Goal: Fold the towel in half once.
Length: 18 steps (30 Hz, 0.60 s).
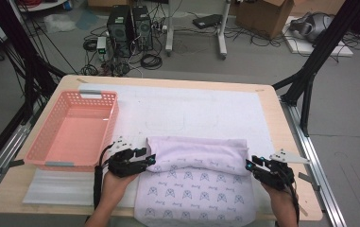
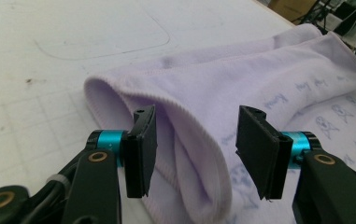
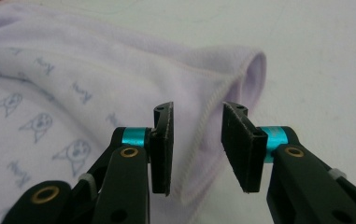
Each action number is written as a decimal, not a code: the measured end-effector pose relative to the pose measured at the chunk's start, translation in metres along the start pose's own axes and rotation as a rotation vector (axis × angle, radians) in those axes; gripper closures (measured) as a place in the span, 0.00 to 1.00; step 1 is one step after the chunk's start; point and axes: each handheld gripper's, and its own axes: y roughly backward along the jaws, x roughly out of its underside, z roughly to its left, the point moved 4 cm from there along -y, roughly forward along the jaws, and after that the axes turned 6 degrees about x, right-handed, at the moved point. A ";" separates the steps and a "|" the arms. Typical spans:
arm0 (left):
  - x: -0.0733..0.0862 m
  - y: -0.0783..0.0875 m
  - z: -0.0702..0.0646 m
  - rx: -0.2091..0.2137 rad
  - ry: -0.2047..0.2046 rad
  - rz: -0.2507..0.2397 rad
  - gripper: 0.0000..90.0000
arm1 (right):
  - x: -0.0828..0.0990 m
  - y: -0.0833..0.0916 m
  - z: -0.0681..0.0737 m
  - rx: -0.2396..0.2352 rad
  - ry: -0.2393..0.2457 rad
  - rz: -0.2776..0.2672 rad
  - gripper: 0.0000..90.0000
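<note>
A lilac cloth (image 1: 196,182) with a blue printed pattern lies at the table's near edge, its far part folded back into a plain roll (image 1: 201,153). My left gripper (image 1: 151,159) is at the left end of that fold. In the left gripper view its jaws (image 2: 197,119) stand open around the hemmed fold of the cloth (image 2: 241,70), with a gap to the right pad. My right gripper (image 1: 249,163) is at the fold's right end. There the right gripper (image 3: 198,109) is open too, the cloth (image 3: 96,70) hem lying loose between its pads.
A pink plastic basket (image 1: 50,127) stands empty at the left of the table, close to my left hand. A white mat (image 1: 206,104) covers the tabletop beyond the cloth. A thin foam sheet (image 1: 59,187) lies in front of the basket. Black frame posts flank the table.
</note>
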 end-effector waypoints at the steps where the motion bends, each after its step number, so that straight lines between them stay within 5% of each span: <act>1: 0.000 -0.005 0.001 -0.006 -0.003 0.021 0.56 | -0.003 -0.004 0.001 0.009 0.016 0.009 0.73; 4: 0.006 -0.015 0.002 -0.027 -0.010 0.080 0.79 | -0.002 -0.016 0.002 0.024 0.027 0.060 0.89; 6: 0.008 -0.015 0.000 -0.044 -0.044 0.078 0.93 | 0.000 -0.018 0.002 0.013 0.031 0.066 0.96; 11: 0.008 -0.001 -0.003 -0.012 -0.027 0.030 0.96 | 0.006 -0.008 -0.001 -0.001 0.004 0.051 0.97; 18: 0.015 0.025 -0.022 0.048 -0.065 -0.023 0.96 | 0.015 0.023 0.007 -0.047 0.006 0.001 0.97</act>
